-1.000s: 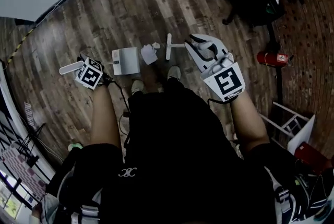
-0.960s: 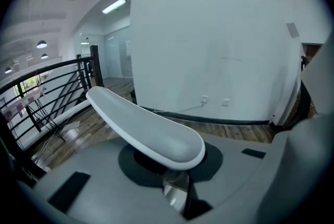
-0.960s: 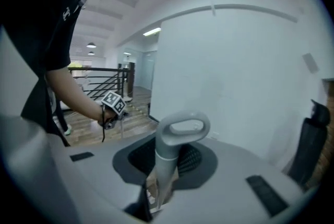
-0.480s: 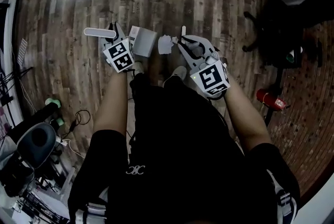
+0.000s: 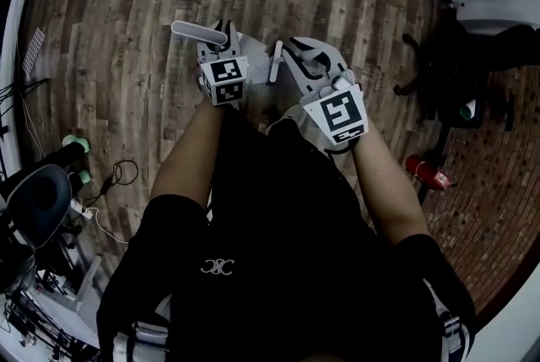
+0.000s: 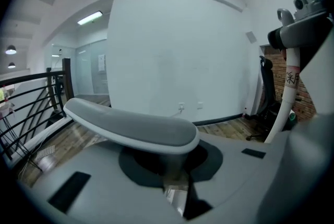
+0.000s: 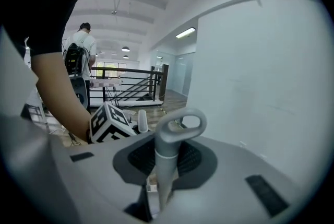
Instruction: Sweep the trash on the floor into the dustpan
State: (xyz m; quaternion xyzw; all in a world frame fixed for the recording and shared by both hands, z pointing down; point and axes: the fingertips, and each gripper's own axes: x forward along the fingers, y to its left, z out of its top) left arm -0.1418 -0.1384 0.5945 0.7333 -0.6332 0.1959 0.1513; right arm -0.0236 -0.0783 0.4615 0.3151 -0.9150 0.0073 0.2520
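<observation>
My left gripper is shut on the dustpan's grey, white-edged handle, which lies crosswise over its jaws. Only a pale strip of the dustpan shows between the two grippers. My right gripper is shut on the upright grey brush handle, whose looped top stands just above the jaws. The right gripper view also catches the left gripper's marker cube close at the left. No trash is visible on the floor; the grippers and my body cover the spot below them.
Dark wood plank floor spreads all round. A black office chair and a red fire extinguisher stand at the right. Cables and black equipment lie at the left. A person with a backpack stands by a railing.
Both grippers have drawn close together in front of my body with the handles still held. The white crumpled trash and the dustpan body, visible between them before, are now mostly covered.
</observation>
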